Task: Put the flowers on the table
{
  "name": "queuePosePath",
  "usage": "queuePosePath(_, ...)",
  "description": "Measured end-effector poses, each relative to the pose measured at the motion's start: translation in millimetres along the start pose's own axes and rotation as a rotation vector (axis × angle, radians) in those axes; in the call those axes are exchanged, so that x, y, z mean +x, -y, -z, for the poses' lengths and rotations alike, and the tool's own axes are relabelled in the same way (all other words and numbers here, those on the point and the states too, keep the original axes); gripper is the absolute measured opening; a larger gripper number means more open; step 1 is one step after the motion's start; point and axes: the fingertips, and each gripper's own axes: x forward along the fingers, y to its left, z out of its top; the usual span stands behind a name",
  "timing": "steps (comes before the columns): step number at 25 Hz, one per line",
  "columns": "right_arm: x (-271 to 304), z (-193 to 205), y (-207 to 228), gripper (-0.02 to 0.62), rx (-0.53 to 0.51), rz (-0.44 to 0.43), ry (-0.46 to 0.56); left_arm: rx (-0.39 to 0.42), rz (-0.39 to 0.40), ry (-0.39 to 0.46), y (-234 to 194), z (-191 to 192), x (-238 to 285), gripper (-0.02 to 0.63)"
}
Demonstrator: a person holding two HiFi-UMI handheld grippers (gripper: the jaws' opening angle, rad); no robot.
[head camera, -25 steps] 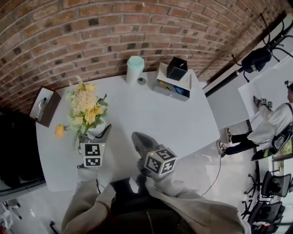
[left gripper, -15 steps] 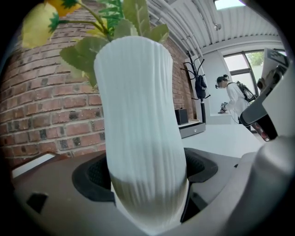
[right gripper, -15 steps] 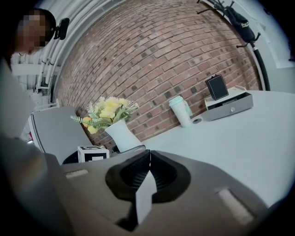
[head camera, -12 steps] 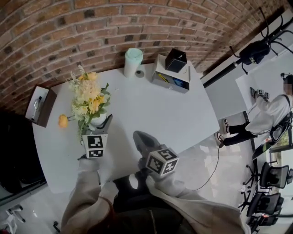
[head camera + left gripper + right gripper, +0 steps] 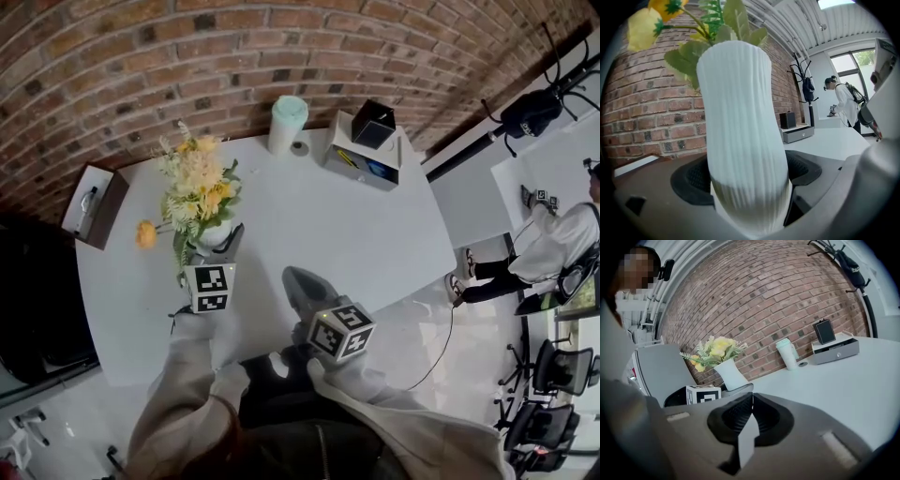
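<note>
A white ribbed vase (image 5: pixel 740 136) with yellow flowers (image 5: pixel 199 183) is held over the white table's (image 5: pixel 309 225) left part. My left gripper (image 5: pixel 223 253) is shut on the vase's lower body, one pad on each side. The flowers' green leaves (image 5: pixel 717 28) show at the top of the left gripper view. I cannot tell whether the vase's base touches the table. My right gripper (image 5: pixel 298 284) hangs near the table's front edge, to the right of the vase, shut with nothing in it. The right gripper view shows the vase (image 5: pixel 729 374) ahead on its left.
A mint cup (image 5: pixel 288 122) and a grey drawer unit (image 5: pixel 366 161) with a black box (image 5: pixel 373 124) on it stand by the brick wall. A brown box (image 5: pixel 91 206) lies at the table's left edge. A person (image 5: pixel 548 248) is at a far table.
The left gripper has carried the vase of flowers a little farther in over the table, toward the wall. The right gripper has hardly moved.
</note>
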Motion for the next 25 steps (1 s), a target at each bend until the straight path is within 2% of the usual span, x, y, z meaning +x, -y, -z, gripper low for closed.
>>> queuePosePath(6,-3.9,-2.1,-1.2,0.000,-0.020,-0.023,-0.001,0.013,-0.045,0.022,-3.0,-4.5,-9.5,0.451)
queuePosePath(11,-13.0,-3.2,2.2,0.001,-0.039,-0.037,-0.006,-0.069,-0.022,0.010,12.3,0.2,-31.9,0.453)
queuePosePath(15,-22.7,1.7,4.0,0.001,-0.028,-0.064,-0.016,-0.122,-0.048,-0.004,28.0,5.6,-57.2,0.453)
queuePosePath(20,-36.8,9.8,9.8,0.002,-0.010,-0.108,-0.028,-0.152,-0.088,-0.061,57.4,7.7,-85.4,0.451)
queuePosePath(23,-47.7,13.4,18.0,0.002,-0.002,-0.127,-0.035,-0.153,-0.055,-0.149,90.6,12.6,-94.7,0.449)
queuePosePath(25,-57.3,16.4,27.1,0.000,0.004,-0.131,-0.038,-0.178,-0.031,-0.158,114.5,9.8,-98.4,0.449)
